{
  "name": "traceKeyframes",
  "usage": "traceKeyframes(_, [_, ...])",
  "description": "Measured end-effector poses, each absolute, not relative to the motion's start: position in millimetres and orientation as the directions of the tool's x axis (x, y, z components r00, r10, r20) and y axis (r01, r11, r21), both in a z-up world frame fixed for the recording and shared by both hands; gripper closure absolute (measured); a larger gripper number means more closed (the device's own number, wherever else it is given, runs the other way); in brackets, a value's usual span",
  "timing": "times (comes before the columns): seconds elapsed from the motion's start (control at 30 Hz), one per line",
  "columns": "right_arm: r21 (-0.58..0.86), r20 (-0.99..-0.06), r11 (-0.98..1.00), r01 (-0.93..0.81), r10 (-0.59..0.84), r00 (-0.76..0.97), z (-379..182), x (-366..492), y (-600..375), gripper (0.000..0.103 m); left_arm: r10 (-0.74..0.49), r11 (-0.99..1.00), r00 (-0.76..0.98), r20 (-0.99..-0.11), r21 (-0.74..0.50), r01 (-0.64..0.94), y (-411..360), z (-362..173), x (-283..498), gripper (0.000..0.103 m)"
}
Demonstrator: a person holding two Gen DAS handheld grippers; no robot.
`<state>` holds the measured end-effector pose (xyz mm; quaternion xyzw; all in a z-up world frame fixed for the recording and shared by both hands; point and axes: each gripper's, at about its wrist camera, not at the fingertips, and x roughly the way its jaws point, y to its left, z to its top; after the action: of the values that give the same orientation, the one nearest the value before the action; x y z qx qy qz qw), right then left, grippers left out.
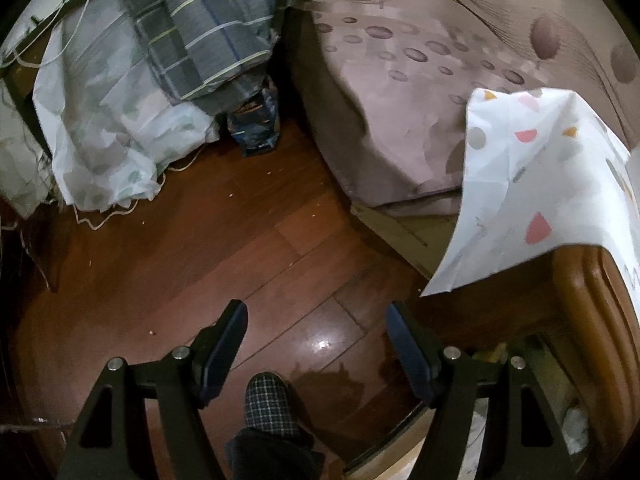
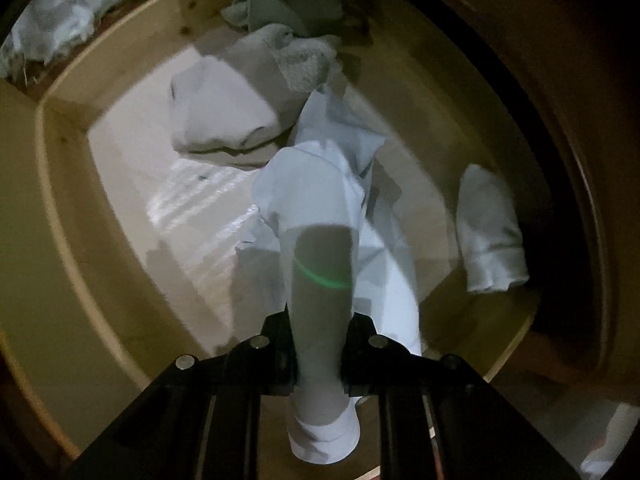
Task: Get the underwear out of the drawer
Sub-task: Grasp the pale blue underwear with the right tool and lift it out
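Two views cover the scene. From the left wrist, the left gripper (image 1: 316,322) hangs with its jaws spread and nothing between them, pointing down at a dark wooden floor (image 1: 208,240). A checked slipper (image 1: 269,404) shows below the jaws. Ahead on the left lie a white sack (image 1: 104,136) and a grey plaid cloth (image 1: 200,36) draped over it, with a small blue packet (image 1: 256,124) standing on the floor beside them. To the right is a bed (image 1: 420,92) under a spotted brownish cover, and a white sheet (image 1: 540,184) with coloured shapes hangs over a wooden cabinet (image 1: 592,292) at the right edge.

From the right wrist, the right gripper (image 2: 318,360) points straight down into an open drawer (image 2: 60,140) of pale wood. Its jaws are pressed together on the underwear (image 2: 316,200), a white piece of cloth that runs up between them and trails down toward the drawer bottom. Behind it in the drawer lie a folded beige garment (image 2: 224,112) and a grey towel-like cloth (image 2: 304,60). Another white bundle (image 2: 488,232) rests by the right wall.
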<state>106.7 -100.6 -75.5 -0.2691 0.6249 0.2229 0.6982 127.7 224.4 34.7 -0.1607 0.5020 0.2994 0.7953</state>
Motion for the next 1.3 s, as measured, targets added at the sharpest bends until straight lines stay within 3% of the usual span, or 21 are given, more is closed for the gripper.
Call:
traceKeyframes(0.33, [-0.026,-0.982,0.893,-0.449,0.061,0.177,-44.3,104.4,-123.3,0.089,0.241,0.871,0.354,-0.904,0.04,-0.49,187.0,29.0,144.8,0.029])
traceKeyframes(0.63, [0.028,-0.963,0.992,-0.121,0.06,0.264,-50.6,105.3,-155.9,0.089,0.178,0.911,0.357,-0.917,0.017,-0.411,155.6,19.8,139.1,0.029])
traceKeyframes(0.87, [0.053,-0.928,0.979,0.197,-0.024,0.372,-34.1,87.3,-199.3,0.089,0.092,0.921,0.332,-0.939,-0.047,-0.388,128.7,16.0,123.5,0.029])
traceKeyframes(1.3, [0.077,-0.859,0.919,0.387,-0.135,0.494,-8.2,69.4,-235.4,0.089,0.054,0.952,0.212,-0.976,-0.014,-0.306,42.6,-12.8,132.2,0.029])
